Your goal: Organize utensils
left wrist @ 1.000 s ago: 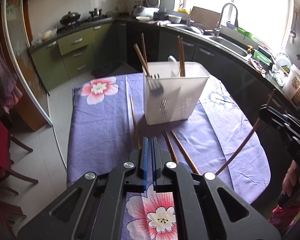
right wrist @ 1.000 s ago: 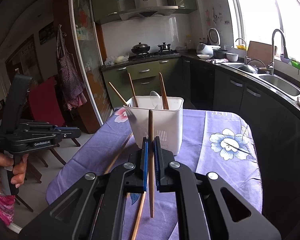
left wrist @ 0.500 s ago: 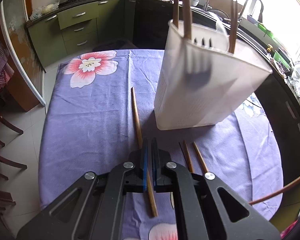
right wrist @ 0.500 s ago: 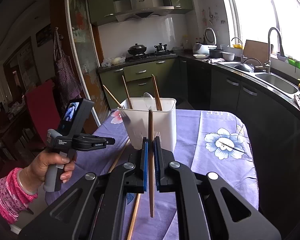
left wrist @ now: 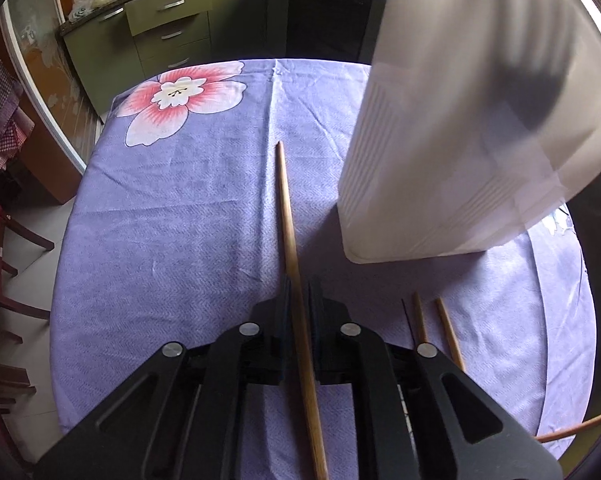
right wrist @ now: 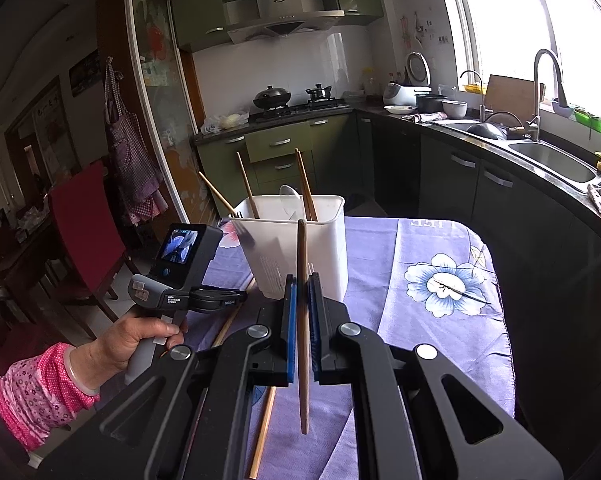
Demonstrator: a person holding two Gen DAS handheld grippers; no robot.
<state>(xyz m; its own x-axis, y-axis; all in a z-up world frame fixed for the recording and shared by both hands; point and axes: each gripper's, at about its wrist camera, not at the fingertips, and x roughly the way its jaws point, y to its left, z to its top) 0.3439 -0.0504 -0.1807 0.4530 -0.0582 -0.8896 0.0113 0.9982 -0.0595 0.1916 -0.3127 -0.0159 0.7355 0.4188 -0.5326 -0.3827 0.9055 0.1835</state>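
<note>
A wooden chopstick (left wrist: 286, 208) lies on the purple tablecloth (left wrist: 180, 220), left of the white utensil holder (left wrist: 460, 140). My left gripper (left wrist: 299, 286) is low over it, pointing steeply down. Its jaws are opening and straddle the chopstick with a small gap, so the pads do not press on it. My right gripper (right wrist: 302, 280) is shut on another chopstick (right wrist: 302, 248), held nearly upright in front of the holder (right wrist: 296, 240). The holder contains several chopsticks, a spoon (right wrist: 290, 196) and a fork. Two more chopsticks (left wrist: 436, 324) lie on the cloth to the right of the left gripper.
A hand in a pink sleeve (right wrist: 40, 392) holds the left gripper's handle (right wrist: 180, 264). A red chair (right wrist: 84, 236) stands left of the table. Dark cabinets and a sink (right wrist: 552, 160) run along the right. The cloth's edge (left wrist: 64, 280) drops off at the left.
The left gripper came down and forward to the table, over the lying chopstick, and its jaws parted slightly around it. The right gripper kept still with its chopstick.
</note>
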